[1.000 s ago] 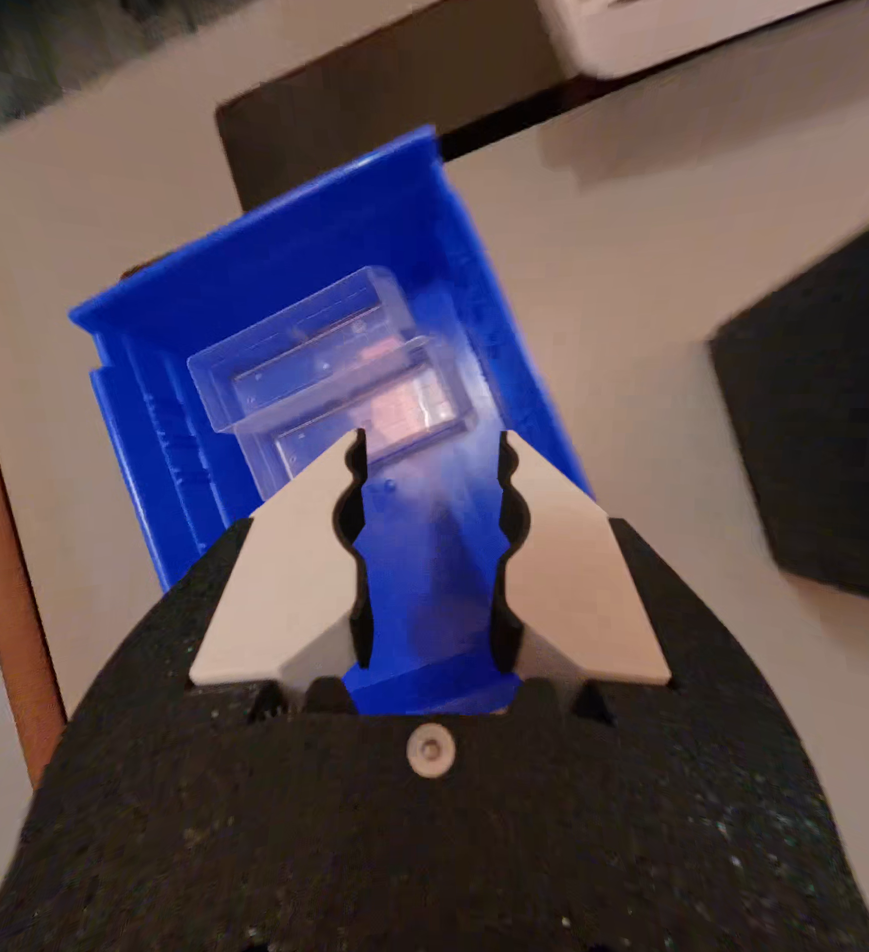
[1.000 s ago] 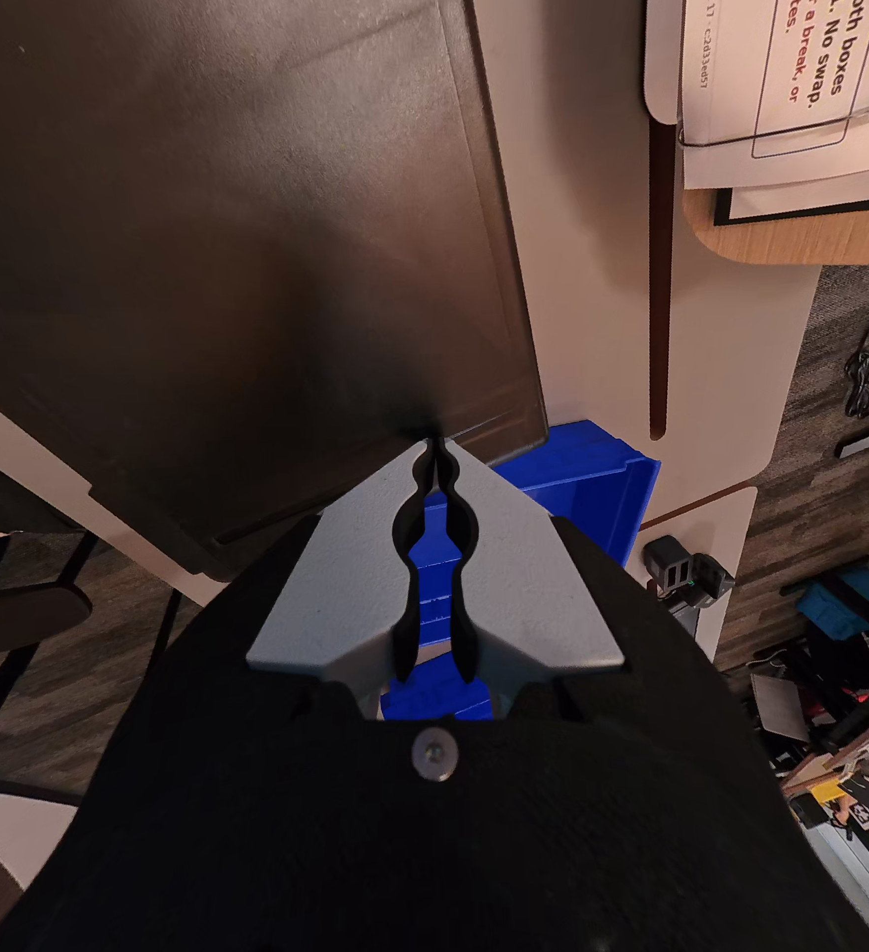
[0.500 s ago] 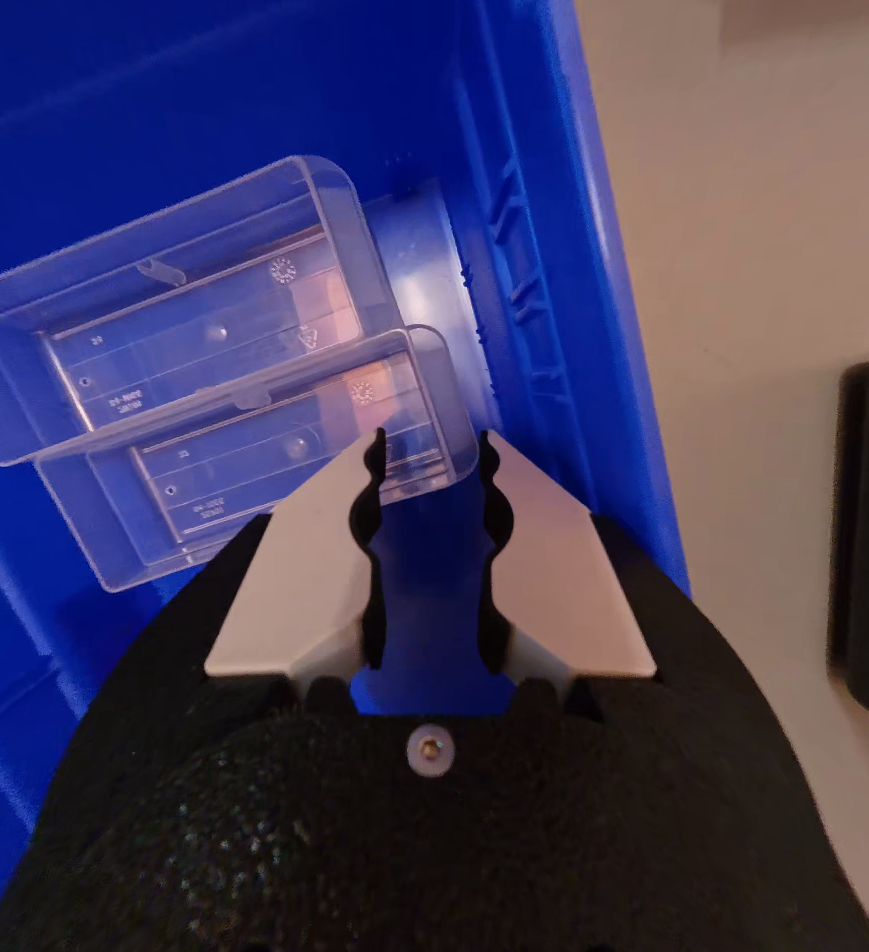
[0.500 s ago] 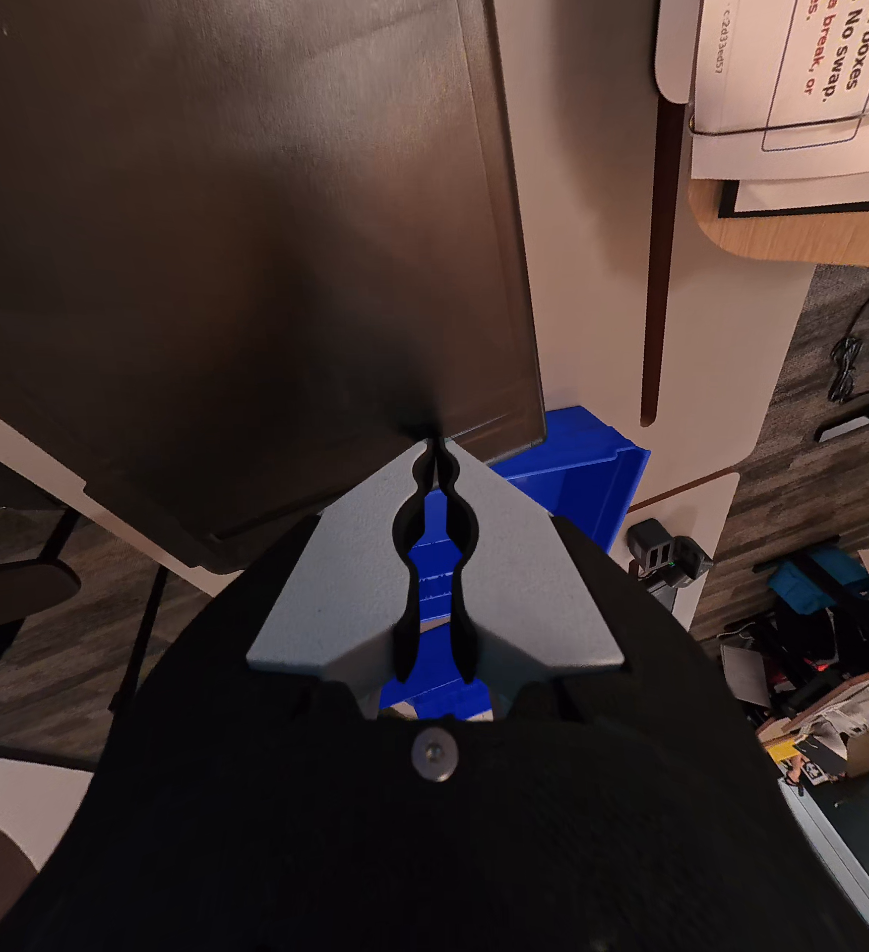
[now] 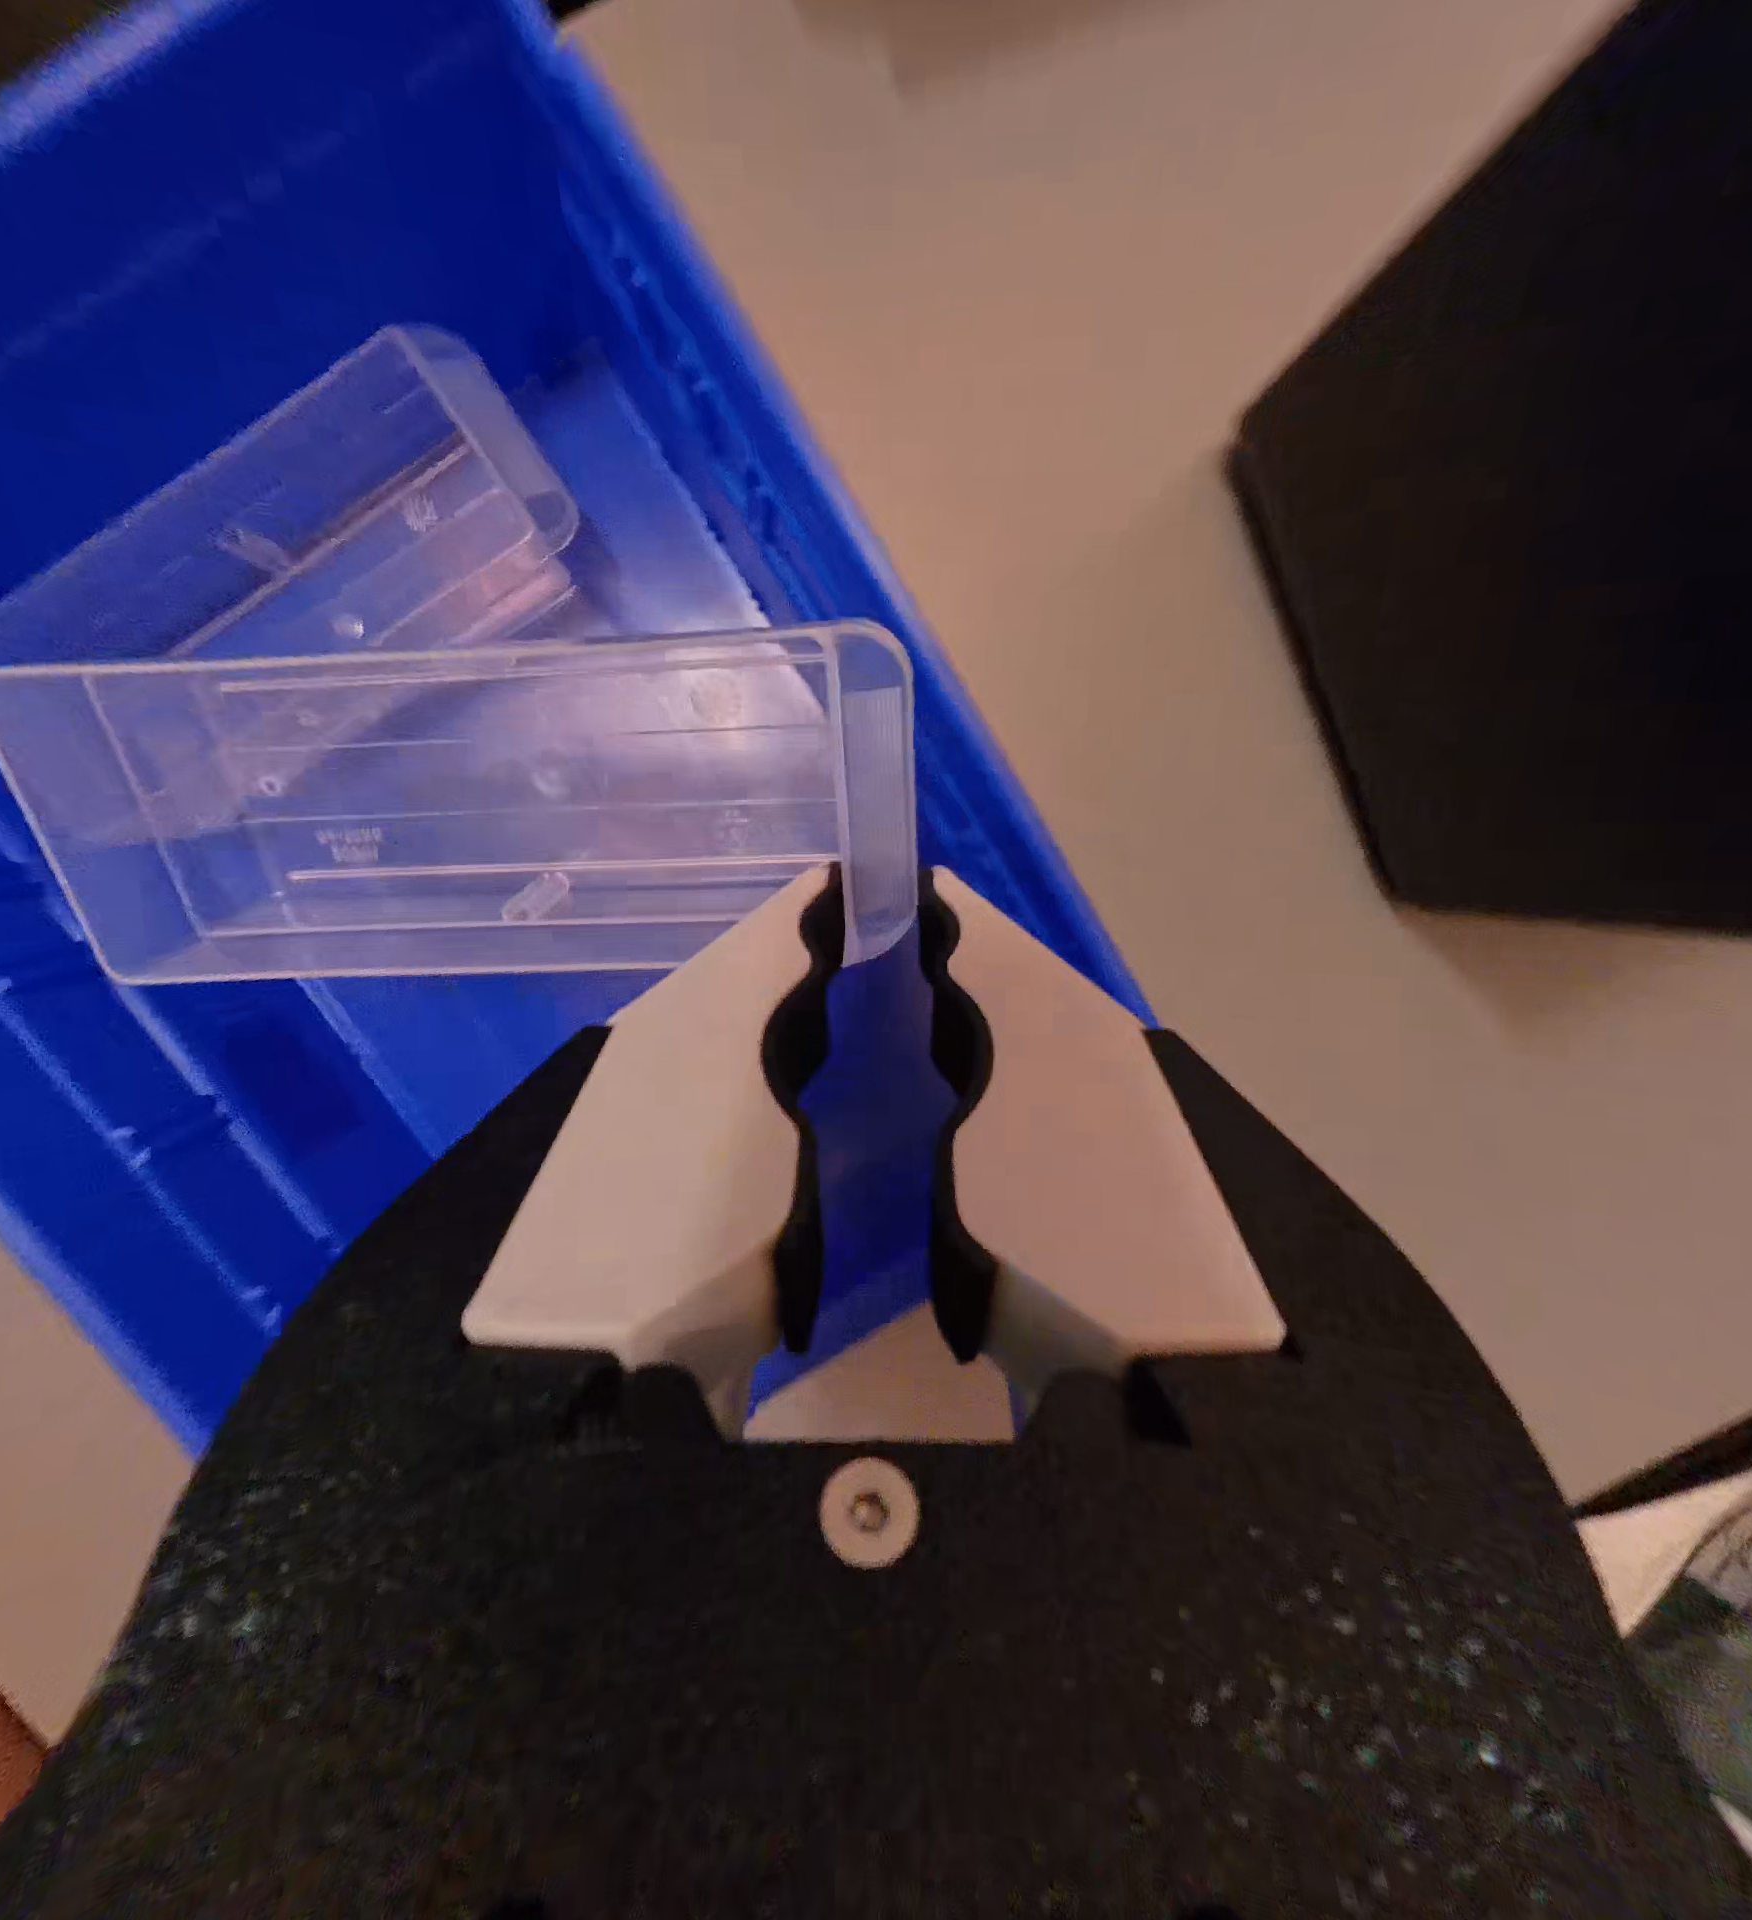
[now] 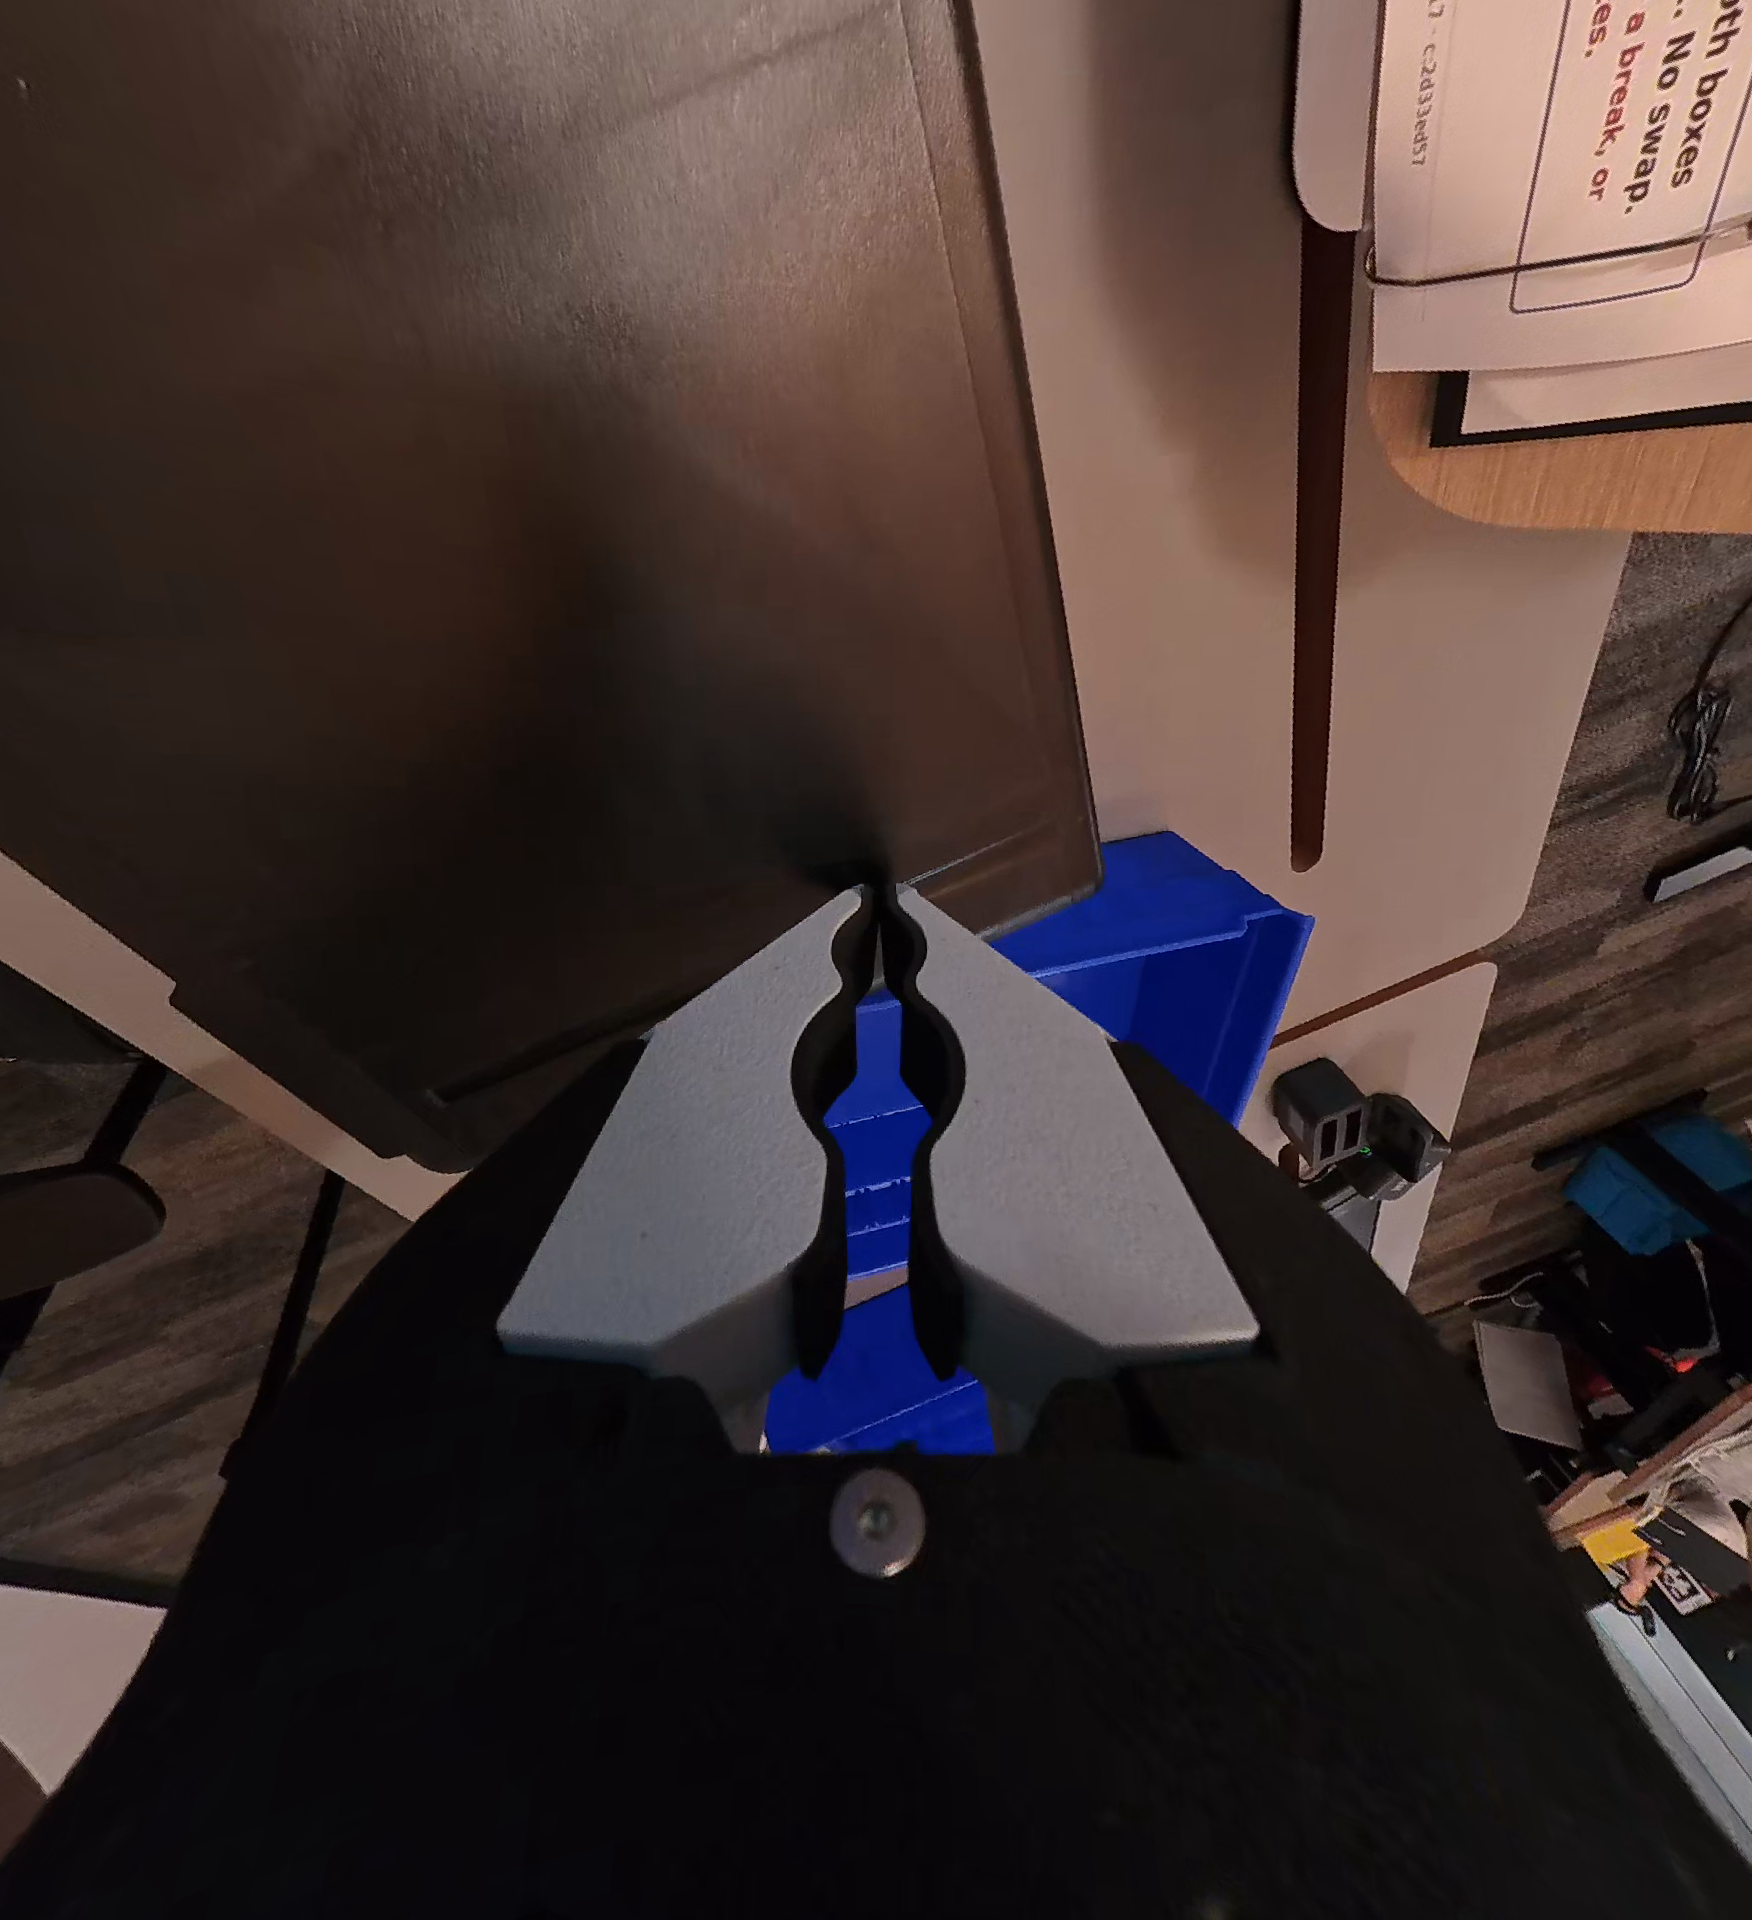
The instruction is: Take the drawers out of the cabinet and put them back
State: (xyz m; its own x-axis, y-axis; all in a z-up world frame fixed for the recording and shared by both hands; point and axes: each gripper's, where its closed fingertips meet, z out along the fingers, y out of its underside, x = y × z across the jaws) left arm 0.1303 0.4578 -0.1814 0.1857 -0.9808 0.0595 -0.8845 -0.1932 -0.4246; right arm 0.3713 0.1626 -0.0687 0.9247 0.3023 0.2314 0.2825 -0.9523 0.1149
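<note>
Drawer pinched at its right end by left gripper, long axis running leftward over bin — right gripper clamps the cabinet.

Office or lab; white desks, posted notices, floor clutter

One drawer is sitting above the bin, its end wall lying between the fingertips of the left gripper, while a second drawer is lying inside the bin, partly beneath the first. The cabinet is standing to the right of the bin (apart from it) on the table. In the right wrist view, the right gripper is meeting the cabinet's near edge, with the bin lying behind and below.
</note>
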